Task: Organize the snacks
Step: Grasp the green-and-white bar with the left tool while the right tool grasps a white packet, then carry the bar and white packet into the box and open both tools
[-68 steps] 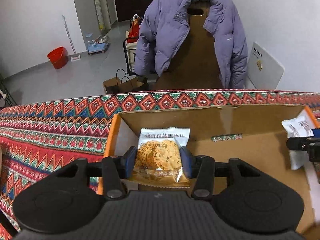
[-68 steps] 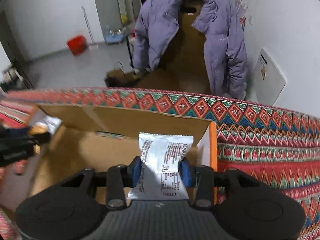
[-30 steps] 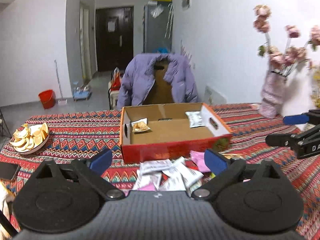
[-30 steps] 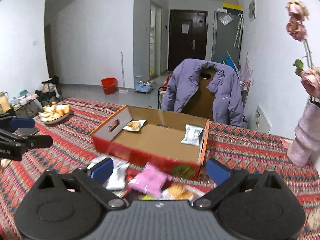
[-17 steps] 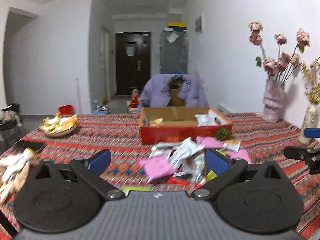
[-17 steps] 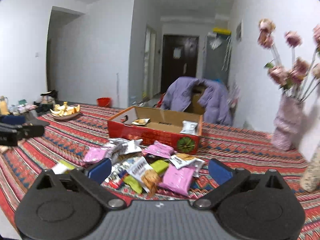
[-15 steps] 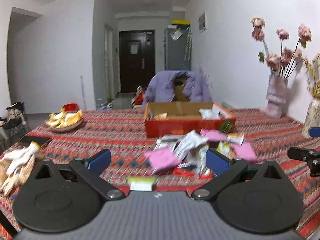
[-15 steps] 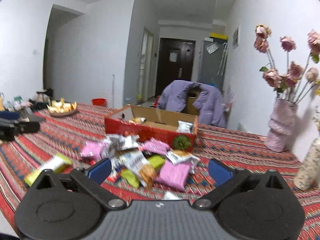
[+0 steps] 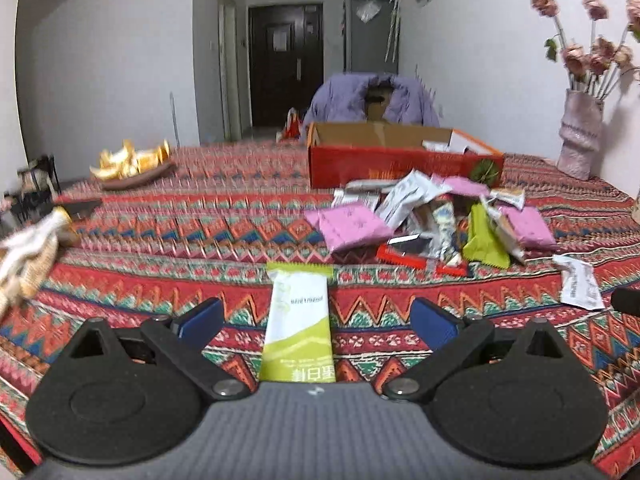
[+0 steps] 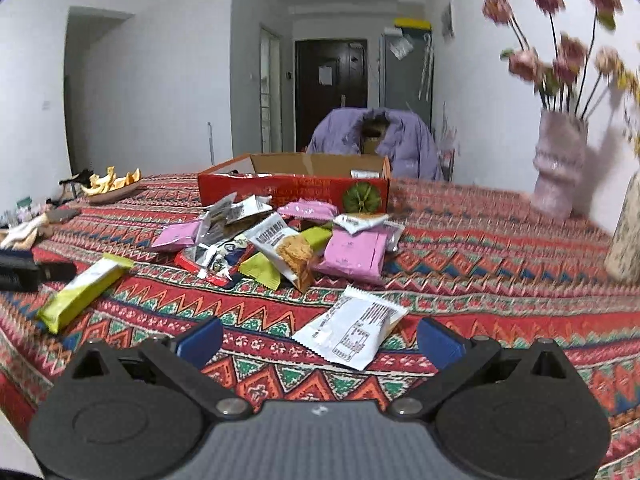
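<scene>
A white and green snack bar (image 9: 298, 332) lies flat on the patterned cloth, between the spread fingers of my open left gripper (image 9: 316, 316); nothing touches it. In the right wrist view a white packet (image 10: 352, 330) with printed text lies between the wide fingers of my open right gripper (image 10: 320, 338). The same green bar (image 10: 82, 292) shows at the left there, beside the left gripper's tip. A heap of snack packets (image 10: 280, 244) lies further back, in front of the red cardboard box (image 10: 294, 194). That snack heap (image 9: 432, 220) and red box (image 9: 400, 160) also appear in the left wrist view.
A bowl of orange peel (image 9: 132, 162) sits at the far left of the table. A pink vase with flowers (image 10: 558, 168) stands at the right, and a second speckled vase (image 10: 624, 236) at the right edge. A chair with a purple jacket (image 10: 372, 140) stands behind the box.
Both grippers let go of their packets inside the box, opened, pulled back toward the near table edge and dropped low. Each now straddles a loose packet on the cloth.
</scene>
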The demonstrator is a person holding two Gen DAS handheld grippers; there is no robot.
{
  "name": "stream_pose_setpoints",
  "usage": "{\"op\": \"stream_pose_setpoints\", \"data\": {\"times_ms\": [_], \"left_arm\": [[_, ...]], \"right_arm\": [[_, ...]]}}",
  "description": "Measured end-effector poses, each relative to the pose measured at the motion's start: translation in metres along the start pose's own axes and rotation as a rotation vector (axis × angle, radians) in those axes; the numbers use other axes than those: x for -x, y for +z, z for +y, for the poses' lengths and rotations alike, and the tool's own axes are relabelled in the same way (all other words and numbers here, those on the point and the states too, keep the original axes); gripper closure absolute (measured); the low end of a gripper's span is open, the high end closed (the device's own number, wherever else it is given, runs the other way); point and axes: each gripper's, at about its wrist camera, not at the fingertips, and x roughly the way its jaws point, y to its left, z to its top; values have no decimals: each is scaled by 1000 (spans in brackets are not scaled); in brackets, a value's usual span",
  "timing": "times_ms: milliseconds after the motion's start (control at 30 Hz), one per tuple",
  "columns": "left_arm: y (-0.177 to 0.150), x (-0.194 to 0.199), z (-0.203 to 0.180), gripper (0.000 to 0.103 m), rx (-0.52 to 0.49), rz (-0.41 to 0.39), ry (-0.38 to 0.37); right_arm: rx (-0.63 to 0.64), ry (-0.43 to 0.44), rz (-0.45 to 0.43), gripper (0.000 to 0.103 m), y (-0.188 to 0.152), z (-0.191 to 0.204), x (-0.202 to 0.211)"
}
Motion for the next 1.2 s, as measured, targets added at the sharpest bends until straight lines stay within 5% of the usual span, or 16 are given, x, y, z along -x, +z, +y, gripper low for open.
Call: {"op": "stream_pose_setpoints", "data": {"times_ms": [333, 467, 600, 1200], "left_arm": [[1, -56, 8, 38, 32, 162, 14], [7, -62, 8, 61, 31, 164, 26], [14, -65, 7, 63, 44, 178, 6], [24, -15, -15, 63, 8, 65, -19]], "right_arm": [[-106, -85, 138, 16, 7, -9, -70], [-102, -94, 159, 28, 11, -9, -86], [-69, -83, 162, 55, 16, -8, -95], [-69, -8, 85, 61, 21, -7, -40]]}}
